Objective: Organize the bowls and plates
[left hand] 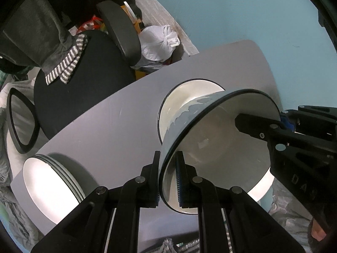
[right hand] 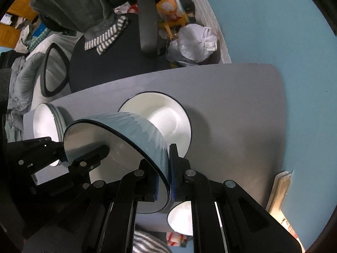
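Both grippers' fingers [left hand: 168, 179] [right hand: 163, 177] pinch the empty blue bowl's [left hand: 185, 118] rim, seemingly above a plate [right hand: 168, 116]

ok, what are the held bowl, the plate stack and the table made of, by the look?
Bowl: likely glazed ceramic; glossy white inside, blue drip glaze outside, dark rim.
Plate stack: probably the same glazed ceramic; shiny white faces, thin stacked edges.
Table: matte grey, smooth; laminate or painted board, can't tell which.
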Tool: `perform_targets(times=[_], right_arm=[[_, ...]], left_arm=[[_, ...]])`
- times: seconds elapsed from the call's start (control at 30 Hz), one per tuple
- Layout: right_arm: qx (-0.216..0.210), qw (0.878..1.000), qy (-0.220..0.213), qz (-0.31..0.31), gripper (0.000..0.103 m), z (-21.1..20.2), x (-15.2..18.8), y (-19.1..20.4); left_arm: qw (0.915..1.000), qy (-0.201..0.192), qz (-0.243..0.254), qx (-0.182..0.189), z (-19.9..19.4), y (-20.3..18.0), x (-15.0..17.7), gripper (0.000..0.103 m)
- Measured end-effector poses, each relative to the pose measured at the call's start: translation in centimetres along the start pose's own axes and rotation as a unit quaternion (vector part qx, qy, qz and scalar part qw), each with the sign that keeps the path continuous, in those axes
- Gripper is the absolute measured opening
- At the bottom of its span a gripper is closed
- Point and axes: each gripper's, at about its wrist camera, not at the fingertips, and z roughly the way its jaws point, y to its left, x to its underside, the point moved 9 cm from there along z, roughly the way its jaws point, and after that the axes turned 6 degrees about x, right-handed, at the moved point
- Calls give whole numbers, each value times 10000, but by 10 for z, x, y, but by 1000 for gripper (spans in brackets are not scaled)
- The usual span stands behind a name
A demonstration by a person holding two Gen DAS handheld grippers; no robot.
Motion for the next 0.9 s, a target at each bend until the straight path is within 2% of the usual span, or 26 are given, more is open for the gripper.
perform_targets(times=[0.33,0.5,0.77,0.9], right_arm=[[26,9999,121,45,9,15,-12,-9],[163,9998,139,41,9,23,-16,-13],[137,9998,138,100,9,28,-20,-13],[268,9995,117,100,21,30,-21,-17]], left_arm=[[9998,117,-26,-150,14,-1,-18,11],[9996,168,-36,-230,20,0,-21,12],[9990,164,-93,-400,23,5,-24,12],[9987,161,11,-485,24,2,-23,12]])
